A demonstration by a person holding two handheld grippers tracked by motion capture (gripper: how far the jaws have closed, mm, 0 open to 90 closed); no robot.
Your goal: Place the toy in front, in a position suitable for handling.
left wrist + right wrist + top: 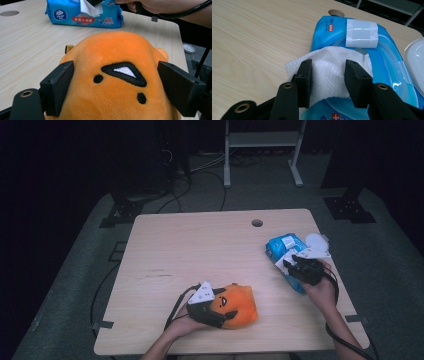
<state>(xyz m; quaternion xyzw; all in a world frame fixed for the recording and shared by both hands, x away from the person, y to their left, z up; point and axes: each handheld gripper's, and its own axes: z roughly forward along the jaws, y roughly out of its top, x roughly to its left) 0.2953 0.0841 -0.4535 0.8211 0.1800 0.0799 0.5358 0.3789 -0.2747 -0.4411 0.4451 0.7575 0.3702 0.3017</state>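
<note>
An orange plush toy [240,305] with a stitched black face lies near the table's front edge. My left gripper [231,309] has a jaw on either side of the plush toy [112,50], and both pads touch its sides. At the right edge lies a blue pack of wet wipes [280,247] with its white lid [316,241] flipped open. A white wipe [322,56] sticks out of the pack [332,27]. My right gripper [328,62] straddles this wipe, with a clear gap between its pads. The left gripper view has the pack [82,16] farther off, under the right hand.
The wooden table [200,250] has a round cable hole [257,223] near its far edge. Grey carpet, cables and stand feet surround it. A white frame [262,150] stands behind the table.
</note>
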